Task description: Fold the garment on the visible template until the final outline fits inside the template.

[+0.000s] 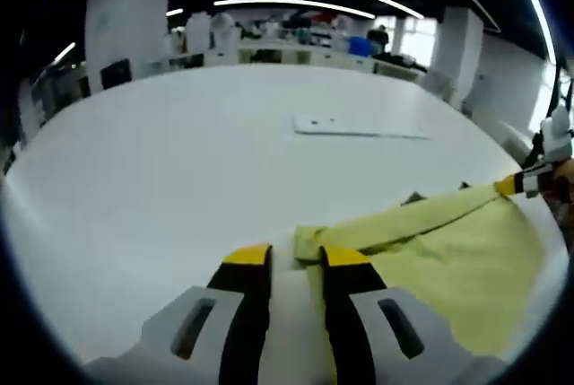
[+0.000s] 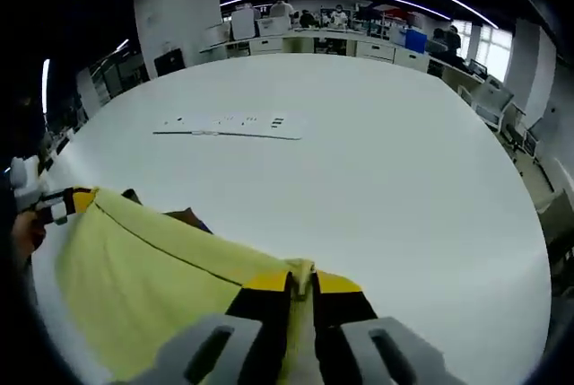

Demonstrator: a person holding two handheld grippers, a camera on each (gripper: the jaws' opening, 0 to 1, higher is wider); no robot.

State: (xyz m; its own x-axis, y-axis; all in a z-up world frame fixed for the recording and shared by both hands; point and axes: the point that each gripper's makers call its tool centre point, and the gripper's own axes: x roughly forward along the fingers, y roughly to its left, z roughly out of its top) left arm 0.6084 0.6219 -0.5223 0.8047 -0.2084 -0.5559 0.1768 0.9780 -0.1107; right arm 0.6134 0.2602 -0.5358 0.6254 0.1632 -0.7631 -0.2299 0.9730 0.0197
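While both hand-held grippers pinch yellow garment (image 2: 152, 259) edge, left hand-held gripper (image 1: 296, 259) and right hand-held gripper (image 2: 302, 284) best keep cloth taut, lower evenly onto bench (image 2: 359, 152).

You have one yellow garment (image 1: 448, 250) at the lower right of the left gripper view, one flat white template sheet (image 1: 359, 126) above centre, two grippers, left (image 1: 296, 264) and right (image 2: 302, 284), and one white bench (image 1: 161, 179).
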